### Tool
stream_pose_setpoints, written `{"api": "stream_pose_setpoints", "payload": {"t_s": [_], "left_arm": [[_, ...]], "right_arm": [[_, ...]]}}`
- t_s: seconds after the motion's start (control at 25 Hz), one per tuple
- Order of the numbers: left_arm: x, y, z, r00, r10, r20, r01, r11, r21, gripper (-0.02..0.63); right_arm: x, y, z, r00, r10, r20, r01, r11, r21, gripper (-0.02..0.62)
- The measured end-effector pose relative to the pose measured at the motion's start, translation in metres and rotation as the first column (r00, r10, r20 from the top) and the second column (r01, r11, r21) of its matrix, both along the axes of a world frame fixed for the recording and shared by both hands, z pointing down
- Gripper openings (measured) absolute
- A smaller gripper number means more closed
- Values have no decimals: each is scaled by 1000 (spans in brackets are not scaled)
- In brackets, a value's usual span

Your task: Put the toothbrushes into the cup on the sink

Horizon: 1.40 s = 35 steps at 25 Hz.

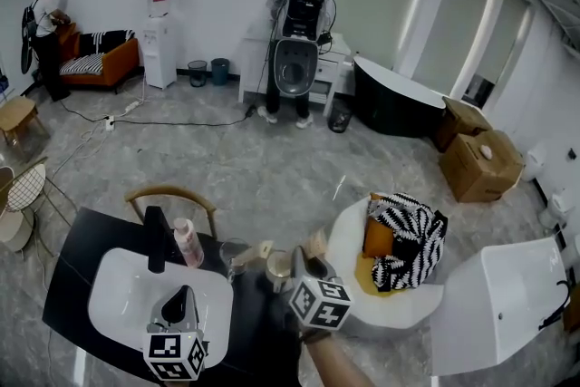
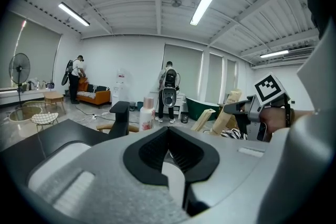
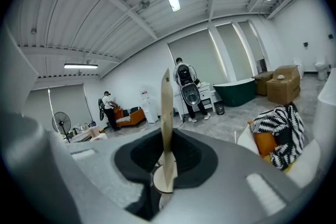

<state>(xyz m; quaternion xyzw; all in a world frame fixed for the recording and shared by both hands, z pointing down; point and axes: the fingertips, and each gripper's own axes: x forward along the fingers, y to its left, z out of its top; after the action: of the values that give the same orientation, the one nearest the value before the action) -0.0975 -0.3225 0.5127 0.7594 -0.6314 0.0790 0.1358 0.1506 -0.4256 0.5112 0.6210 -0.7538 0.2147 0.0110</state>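
A pale cup point(image 1: 277, 267) stands on the black worktop point(image 1: 77, 249) just ahead of and below my right tool point(image 3: 167, 162); I cannot tell what it holds. That tool's jaws are narrowly apart, clamped on a wooden toothbrush point(image 3: 166, 128) held upright, its lower end over the cup's mouth. A second toothbrush point(image 2: 203, 119) leans just left of that tool. My left tool point(image 2: 169, 152) is closed and empty, hovering over the white sink point(image 1: 118, 285). The worktop's edge runs just right of the right tool, with open floor point(image 1: 272, 168) beyond
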Motion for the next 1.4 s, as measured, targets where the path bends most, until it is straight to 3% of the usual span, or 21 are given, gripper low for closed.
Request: {"api": "stream_pose_setpoints", "payload": {"t_s": [0.64,0.72,0.76,0.84,1.4], "left_arm": [[-7,-2,9,1000,-11,16,11,1000,-12,9],[-7,-2,7,1000,-11,20,11,1000,-11,9],[-7,-2,6,1000,-10,19,10,1000,-9,9],[-5,-3,6,1000,-5,18,5,1000,-7,9],[4,-1,11,999,46,17,-46,999,-14,9]], "right_arm": [[-10,-7,31,999,-27,-28,26,998,-56,52],[-13,-7,33,997,-49,-55,46,997,-62,87],[-14,-7,34,996,-52,-69,48,997,-68,153],[-12,-6,36,996,-42,-81,36,996,-78,199],[8,9,46,996,45,-82,-54,992,-118,215]]}}
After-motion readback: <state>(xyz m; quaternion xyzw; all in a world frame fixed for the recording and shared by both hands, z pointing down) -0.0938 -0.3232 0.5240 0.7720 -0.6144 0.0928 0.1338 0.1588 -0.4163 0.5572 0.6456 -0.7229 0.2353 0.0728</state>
